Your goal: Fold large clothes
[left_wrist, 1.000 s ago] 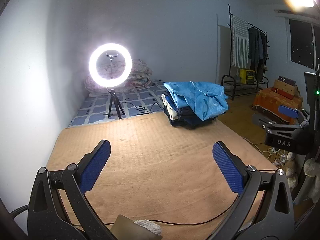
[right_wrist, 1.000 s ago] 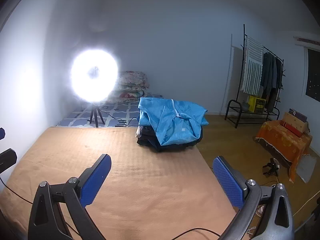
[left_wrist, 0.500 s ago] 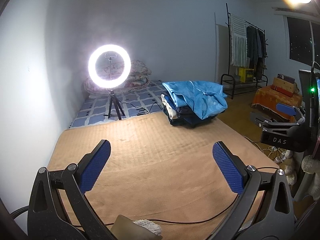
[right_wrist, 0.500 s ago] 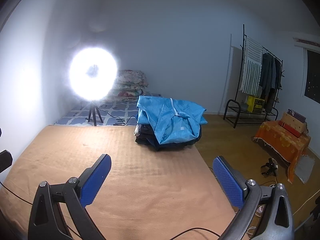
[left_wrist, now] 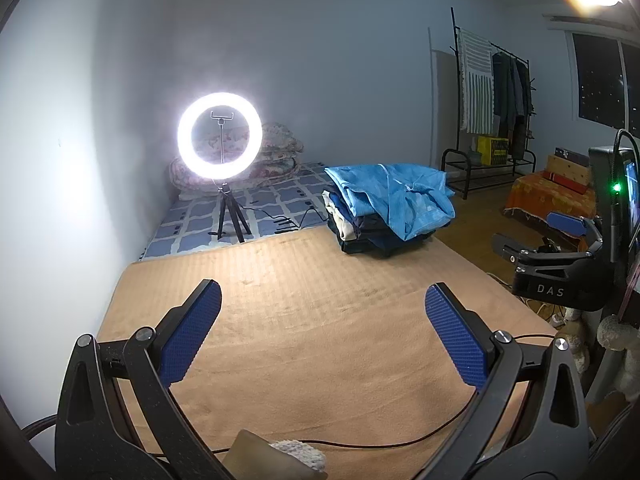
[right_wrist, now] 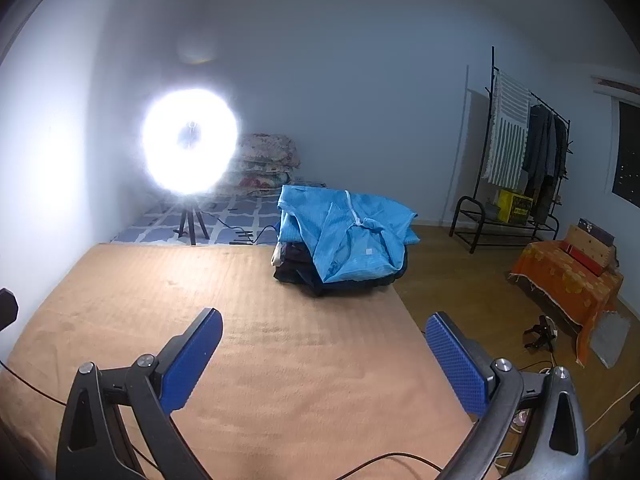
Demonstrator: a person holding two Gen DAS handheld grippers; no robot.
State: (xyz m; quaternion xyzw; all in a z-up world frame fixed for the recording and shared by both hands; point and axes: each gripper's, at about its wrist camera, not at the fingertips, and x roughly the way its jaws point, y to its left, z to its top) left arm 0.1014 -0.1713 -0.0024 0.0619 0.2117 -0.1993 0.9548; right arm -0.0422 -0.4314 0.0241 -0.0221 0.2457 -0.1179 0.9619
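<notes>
Clothes pile (right_wrist: 340,252): stacked at the far right corner of the tan blanket (right_wrist: 248,336), well apart from both claws; dark and pale folded layers below, blue garment (right_wrist: 344,236) draped on top, its lower edge hanging over the near face of the stack.
Left claw (left_wrist: 322,332): held above the near part of the blanket, blue-padded fingers (left_wrist: 192,336) spread wide, nothing between them; pile ahead and slightly to the right.
Right claw (right_wrist: 322,354): likewise over the near blanket, fingers (right_wrist: 456,364) wide apart and empty; pile almost straight ahead, beyond the fingertips.
Right claw in left view (left_wrist: 560,256): seen side-on at the right frame edge, off the blanket's right border, one blue pad visible, green lamp lit on the mounted unit.
Blanket: flat, bare between claws and pile; black cable (left_wrist: 380,440) trailing across its near edge.
Ring light (left_wrist: 220,140): lit, on a small tripod, standing on the blue patterned mattress (left_wrist: 248,216) behind the blanket, left of the pile.
Clothes rack (right_wrist: 524,160): against the far wall at right, striped cloth and dark garments hanging.
Orange-covered box (right_wrist: 564,276): on the wooden floor, right of the bed.
</notes>
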